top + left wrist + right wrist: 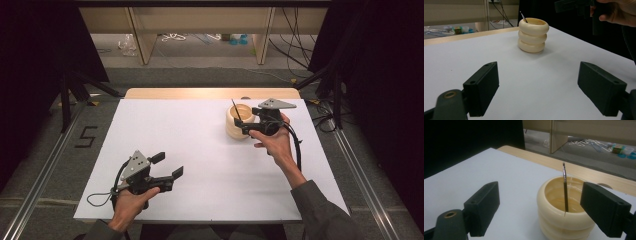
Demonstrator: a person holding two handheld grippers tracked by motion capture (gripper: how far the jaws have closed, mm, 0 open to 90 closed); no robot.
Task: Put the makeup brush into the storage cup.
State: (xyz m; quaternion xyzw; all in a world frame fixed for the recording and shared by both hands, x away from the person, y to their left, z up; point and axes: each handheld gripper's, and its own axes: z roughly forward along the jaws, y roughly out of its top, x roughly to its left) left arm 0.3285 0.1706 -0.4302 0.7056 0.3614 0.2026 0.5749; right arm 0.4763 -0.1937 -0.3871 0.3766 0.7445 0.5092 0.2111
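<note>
A cream ribbed cup (235, 125) stands on the white table (200, 150) at the back right. A thin dark stick (235, 110) with a metal tip leans inside it against the rim. My right gripper (249, 120) hovers at the cup's right side, open. In the right gripper view the cup (560, 217) and the stick (565, 192) lie just ahead of the right gripper (540, 195), its jaws wide apart and touching neither. My left gripper (167, 165) rests open near the front left. In the left gripper view the left gripper (537, 67) faces the cup (533, 35) from afar.
The wooden table edge (210, 93) runs along the back of the white sheet. Beyond it are wooden furniture legs (142, 40), cables and small items on the floor. Dark stands flank both sides. The other hand with its gripper (576, 6) shows in the left gripper view.
</note>
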